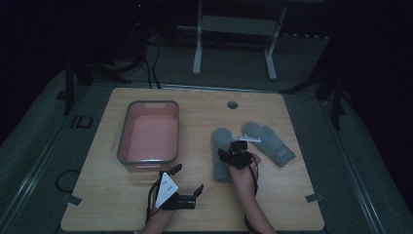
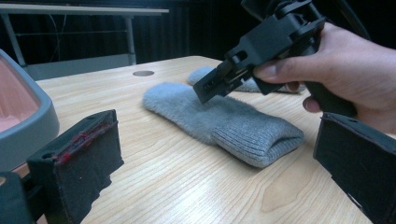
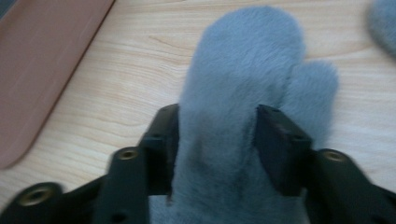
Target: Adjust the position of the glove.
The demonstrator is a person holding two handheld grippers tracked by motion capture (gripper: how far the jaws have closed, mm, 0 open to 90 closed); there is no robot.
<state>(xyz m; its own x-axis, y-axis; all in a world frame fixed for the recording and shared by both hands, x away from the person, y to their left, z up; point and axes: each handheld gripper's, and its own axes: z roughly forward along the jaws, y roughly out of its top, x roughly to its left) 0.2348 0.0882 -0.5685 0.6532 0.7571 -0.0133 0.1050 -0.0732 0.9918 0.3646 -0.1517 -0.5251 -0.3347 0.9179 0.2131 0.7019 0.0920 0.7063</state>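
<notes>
Nearest the high camera, at the bottom edge, two forearms are seen reaching onto the table [image 1: 122,195], each hand gripping a black tool.

Most of the scene is taken up by the light wooden table, which has a small round hole [image 1: 232,105] near its far edge. A white metal frame [image 1: 234,29] is seen on the dark floor beyond it.

On the left half of the table a pink tub [image 1: 148,136] with a grey rim is placed, its long side running away from the person.

Right of the tub two grey mittens are laid flat, apart from each other. The nearer mitten [image 3: 243,93] is stretched with its ribbed cuff toward the person and its fluffy tip pointing away; the far mitten [image 1: 270,141] is angled off to the right beside it.

The right gripper [image 1: 233,152] is held low over the nearer mitten. In the right gripper view its jaws are seen on either side of the mitten's fluffy body, pressed against the fleece and pinching it.

The left gripper [image 1: 187,181] is held just above the table near the front edge, close to the tub's near corner, with a grey plate on top. Its jaws are spread wide, with bare wood between them.
</notes>
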